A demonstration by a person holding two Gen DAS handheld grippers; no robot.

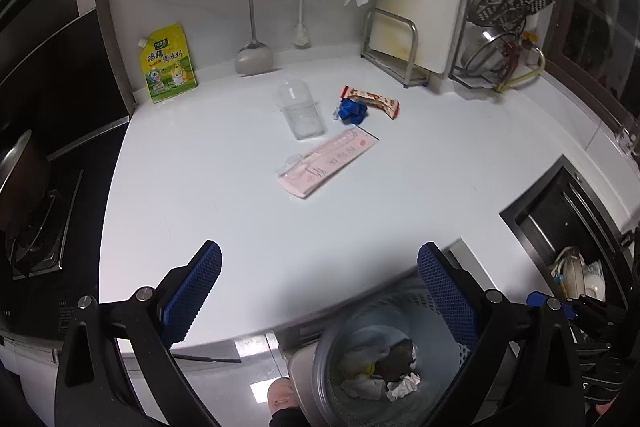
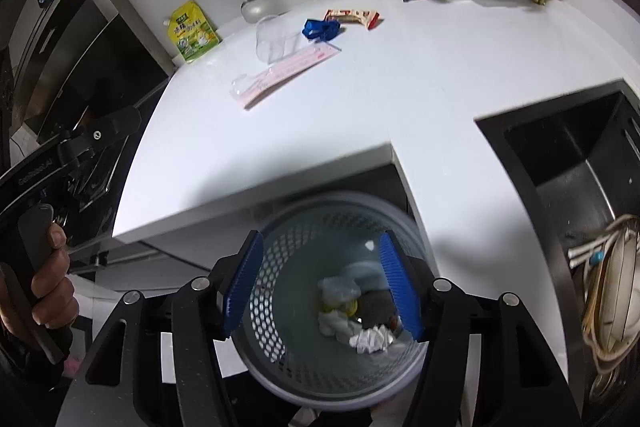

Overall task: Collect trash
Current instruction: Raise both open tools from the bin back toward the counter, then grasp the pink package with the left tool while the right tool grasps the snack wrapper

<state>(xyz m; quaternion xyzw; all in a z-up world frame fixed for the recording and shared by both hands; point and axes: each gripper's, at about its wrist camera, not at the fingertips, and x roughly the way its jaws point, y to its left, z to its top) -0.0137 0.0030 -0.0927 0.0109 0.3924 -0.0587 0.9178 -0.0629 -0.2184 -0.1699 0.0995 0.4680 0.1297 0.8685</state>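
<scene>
On the white counter [image 1: 240,211] lie a clear plastic cup [image 1: 300,109] on its side, a crumpled blue wrapper [image 1: 352,111], a red and white snack wrapper [image 1: 372,100] and a long pink package [image 1: 328,163]. All four also show in the right wrist view: the cup [image 2: 276,39], blue wrapper [image 2: 320,29], snack wrapper [image 2: 354,17] and pink package [image 2: 286,75]. A grey mesh trash basket [image 2: 280,311] with crumpled paper stands on the floor below the counter edge. My right gripper [image 2: 322,287] is open and empty above the basket. My left gripper [image 1: 320,291] is open and empty over the counter's front edge.
A yellow seasoning pouch [image 1: 168,65] leans at the back left. A spatula [image 1: 252,59], spoon and brush hang on the back wall. A cutting board rack [image 1: 396,47] stands at the back right. A stove [image 1: 32,227] lies left, a dark sink [image 2: 568,163] with dishes right.
</scene>
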